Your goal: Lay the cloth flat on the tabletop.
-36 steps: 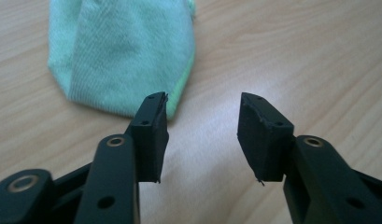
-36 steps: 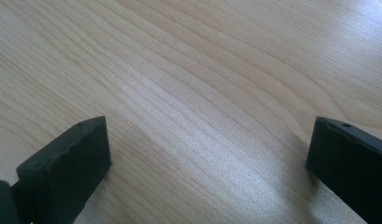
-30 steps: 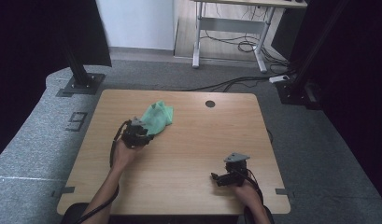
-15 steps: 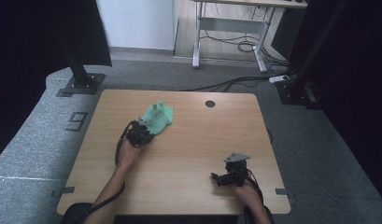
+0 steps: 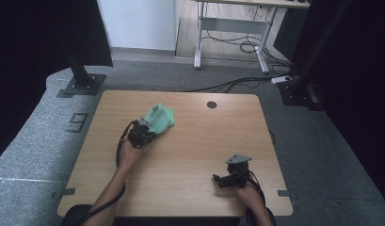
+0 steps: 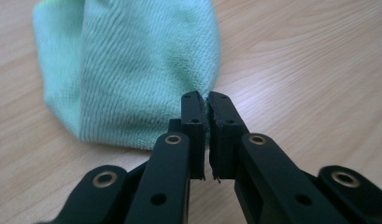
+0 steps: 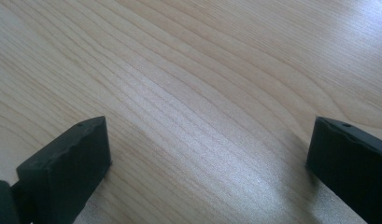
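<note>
A mint-green cloth [image 5: 160, 117] lies bunched on the wooden table [image 5: 204, 141], left of the middle. My left gripper [image 5: 149, 131] is at the cloth's near edge. In the left gripper view its jaws [image 6: 206, 100] have just been closing and now stand together, pinching the cloth [image 6: 132, 70] by its edge. My right gripper [image 5: 218, 179] rests near the table's front right, pointing left. In the right gripper view it [image 7: 207, 140] stands wide open over bare wood, with nothing between its fingers.
A round cable hole [image 5: 212, 104] sits near the table's far edge. Grey carpet surrounds the table, with black stand bases [image 5: 81, 85] at the far left and far right, and a desk frame with cables behind.
My left gripper has edged slightly right, onto the cloth's near edge. The right gripper has stayed where it was.
</note>
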`<state>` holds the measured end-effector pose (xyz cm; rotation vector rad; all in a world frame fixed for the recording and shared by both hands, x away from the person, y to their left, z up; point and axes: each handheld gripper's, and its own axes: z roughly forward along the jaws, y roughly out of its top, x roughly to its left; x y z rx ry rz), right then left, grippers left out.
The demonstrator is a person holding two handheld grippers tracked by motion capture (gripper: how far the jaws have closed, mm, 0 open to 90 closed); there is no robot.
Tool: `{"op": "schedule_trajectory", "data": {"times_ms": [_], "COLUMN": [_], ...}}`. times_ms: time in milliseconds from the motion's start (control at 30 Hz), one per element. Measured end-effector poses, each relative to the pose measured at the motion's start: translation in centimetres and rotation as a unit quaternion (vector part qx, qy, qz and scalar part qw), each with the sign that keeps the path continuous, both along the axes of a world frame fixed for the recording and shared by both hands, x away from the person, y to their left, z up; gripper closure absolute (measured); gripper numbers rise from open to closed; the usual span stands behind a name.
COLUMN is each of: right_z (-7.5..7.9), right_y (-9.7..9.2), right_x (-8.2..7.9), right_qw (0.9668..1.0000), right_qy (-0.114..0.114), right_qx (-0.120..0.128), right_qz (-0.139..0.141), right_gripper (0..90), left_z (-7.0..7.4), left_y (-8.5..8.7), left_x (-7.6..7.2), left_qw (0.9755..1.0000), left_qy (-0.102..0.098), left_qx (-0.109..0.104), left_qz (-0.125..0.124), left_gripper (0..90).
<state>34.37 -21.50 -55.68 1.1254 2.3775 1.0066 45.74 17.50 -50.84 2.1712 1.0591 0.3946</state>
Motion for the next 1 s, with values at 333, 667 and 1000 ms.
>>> {"op": "schedule_trajectory", "data": {"times_ms": [333, 667, 1000], "right_z": [0.0, 0.0, 0.0], "right_y": [0.0, 0.0, 0.0], "right_x": [0.0, 0.0, 0.0], "right_qw": [1.0, 1.0, 1.0], "right_qy": [-0.001, -0.002, 0.0], "right_qx": [0.0, -0.001, 0.0], "right_qz": [0.0, 0.001, 0.0], "right_gripper": [0.0, 0.0, 0.0], "left_z": [4.9, 9.6, 2.7], "left_y": [-1.5, -0.8, 2.4], "left_x": [-1.7, -2.8, 0.2], "left_qw": [0.9982, 0.9946, 0.9998], "left_qy": [-0.029, -0.067, 0.008], "left_qx": [-0.03, -0.062, -0.009], "left_qz": [-0.043, -0.049, 0.018], "left_gripper": [85.3, 85.4, 85.1]}}
